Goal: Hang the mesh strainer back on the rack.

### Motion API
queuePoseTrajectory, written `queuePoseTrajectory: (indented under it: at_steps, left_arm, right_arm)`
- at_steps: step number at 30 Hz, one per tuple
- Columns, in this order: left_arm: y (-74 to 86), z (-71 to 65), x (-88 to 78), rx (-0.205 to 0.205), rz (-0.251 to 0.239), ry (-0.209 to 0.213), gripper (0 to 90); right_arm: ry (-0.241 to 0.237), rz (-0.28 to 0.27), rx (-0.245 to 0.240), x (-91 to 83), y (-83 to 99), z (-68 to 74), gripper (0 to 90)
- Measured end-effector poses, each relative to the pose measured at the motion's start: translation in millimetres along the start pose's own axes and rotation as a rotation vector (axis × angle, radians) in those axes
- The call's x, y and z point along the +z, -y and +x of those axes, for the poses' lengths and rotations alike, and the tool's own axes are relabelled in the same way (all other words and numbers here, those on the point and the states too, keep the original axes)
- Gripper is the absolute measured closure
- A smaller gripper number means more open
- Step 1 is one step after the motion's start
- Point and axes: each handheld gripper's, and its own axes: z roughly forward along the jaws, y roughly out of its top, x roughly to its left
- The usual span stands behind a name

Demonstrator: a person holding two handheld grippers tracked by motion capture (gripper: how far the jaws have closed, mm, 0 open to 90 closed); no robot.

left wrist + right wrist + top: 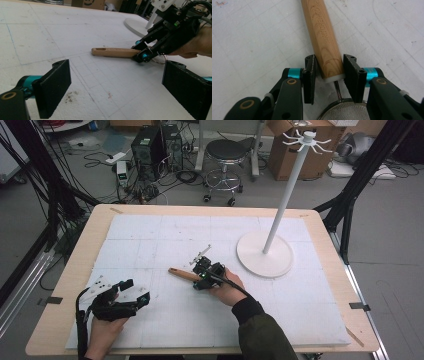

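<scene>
Right gripper [329, 75] closing around strainer's wooden handle [322, 37], mid-table left of white stand [265, 252]; squeeze squarely near mesh [342, 111] end before lifting; left gripper [120, 87] open, empty, near left.

1. The left gripper [131, 293] is black with flat ribbed pads, teal pivot sleeves, brass-coloured screws and a grey plate.
2. The right gripper [329, 73] matches; a small green light glows on it.
3. Black cables trail off.
4. The sleeve [260, 330] looks dark olive.
</scene>
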Motion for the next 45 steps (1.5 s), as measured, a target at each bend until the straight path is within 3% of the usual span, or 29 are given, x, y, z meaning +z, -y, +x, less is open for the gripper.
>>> queuePoseTrajectory:
  at_steps: [11,21,27,31,36,39,41,45]
  left_arm:
    - [0.3,0.9,-1.5,-0.006,-0.003,-0.002,9.2]
    - [0.6,0.9,-1.3,-0.004,-0.001,-0.005,9.2]
    - [0.4,2.5,-3.5,-0.009,-0.005,-0.008,9.2]
    - [0.3,1.6,-3.5,-0.006,-0.007,-0.008,9.2]
    - [0.5,1.8,-3.2,-0.007,-0.005,-0.007,9.2]
    - [0.5,1.6,-3.1,-0.007,-0.006,-0.005,9.2]
    - [0.5,1.4,-2.3,-0.006,-0.002,-0.005,9.2]
    - [0.4,0.4,-1.3,-0.001,0.001,-0.003,9.2]
  right_arm:
    - [0.021,0.131,-0.056,2.7,-18.0,3.2,63.4]
    - [0.020,0.129,-0.058,2.5,-18.0,3.7,68.6]
    - [-0.005,0.032,-0.027,0.4,-5.3,-0.2,69.3]
    - [-0.014,0.010,-0.008,-1.4,-2.4,-1.9,69.4]
    - [-0.062,-0.006,0.022,-5.4,3.6,-8.0,69.3]
    - [-0.050,-0.070,0.042,-12.7,8.9,-10.3,69.3]
    - [-0.082,-0.088,0.065,-18.0,10.7,-12.3,69.2]
    - [-0.078,-0.142,0.073,-27.6,14.5,-15.6,69.2]
